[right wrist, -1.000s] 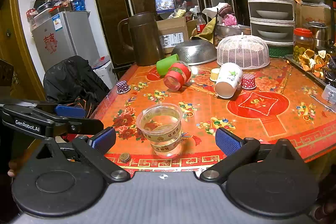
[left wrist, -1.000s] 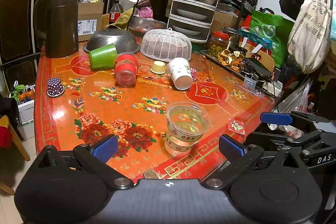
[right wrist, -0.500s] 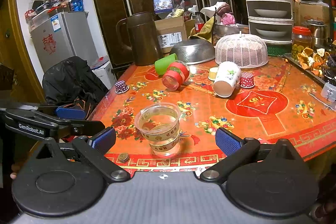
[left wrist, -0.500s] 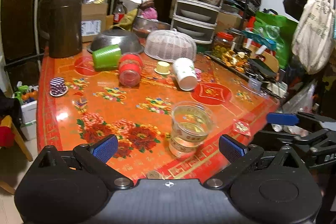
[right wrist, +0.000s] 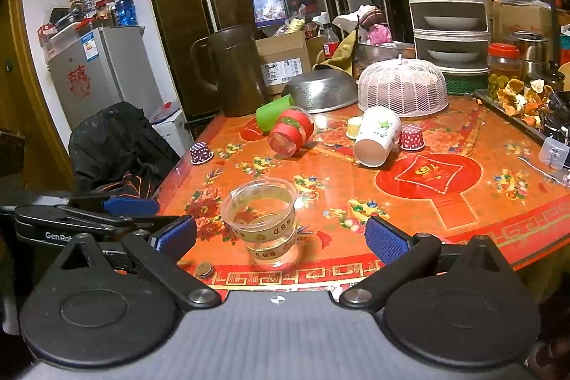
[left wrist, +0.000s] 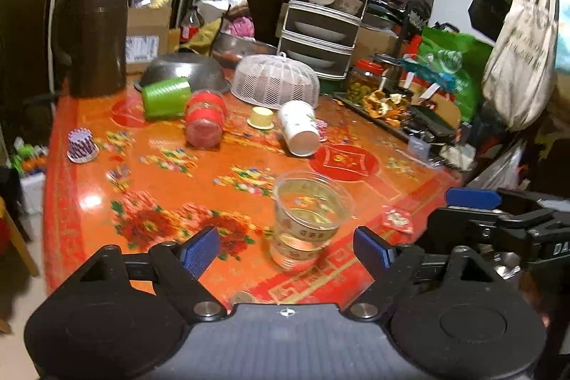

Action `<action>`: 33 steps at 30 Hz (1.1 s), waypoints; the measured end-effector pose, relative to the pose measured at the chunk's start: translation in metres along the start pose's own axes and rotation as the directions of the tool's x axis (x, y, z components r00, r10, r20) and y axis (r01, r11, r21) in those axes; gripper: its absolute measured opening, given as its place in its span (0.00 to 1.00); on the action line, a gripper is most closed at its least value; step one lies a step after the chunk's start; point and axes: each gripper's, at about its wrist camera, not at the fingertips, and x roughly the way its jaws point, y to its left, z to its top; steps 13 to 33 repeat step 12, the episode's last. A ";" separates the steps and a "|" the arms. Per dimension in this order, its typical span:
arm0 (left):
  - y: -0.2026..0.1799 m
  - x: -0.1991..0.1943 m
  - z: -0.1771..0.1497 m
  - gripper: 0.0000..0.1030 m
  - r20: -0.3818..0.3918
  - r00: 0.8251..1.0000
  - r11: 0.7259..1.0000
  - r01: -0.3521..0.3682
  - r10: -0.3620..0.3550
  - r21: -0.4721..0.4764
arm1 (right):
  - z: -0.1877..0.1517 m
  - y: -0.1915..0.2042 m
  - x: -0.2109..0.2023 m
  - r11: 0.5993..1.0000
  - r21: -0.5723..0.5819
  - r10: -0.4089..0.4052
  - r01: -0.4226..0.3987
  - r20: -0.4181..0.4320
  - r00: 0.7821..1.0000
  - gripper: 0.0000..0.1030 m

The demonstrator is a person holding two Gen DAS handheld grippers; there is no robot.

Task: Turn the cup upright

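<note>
Clear cup [right wrist: 263, 223] upright near front edge of table [right wrist: 463, 198], mouth up, gold bands round wall. My right tool [right wrist: 281, 235] wide apart, cup between its blue pads, touching neither. My left tool [left wrist: 286, 250] also spread, holding nothing; cup just ahead, toward its right pad. White paper cup [right wrist: 377, 136] on its side farther back, red cup [right wrist: 290, 132] and green cup [right wrist: 272, 113] also lying down. Left view blurred, so contact hard to judge there.
</note>
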 end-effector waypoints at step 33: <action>-0.004 0.002 0.000 0.97 0.004 0.996 0.995 -0.085 0.085 0.051 | -0.001 0.000 0.001 1.000 0.002 0.000 0.000 0.002 1.000 0.99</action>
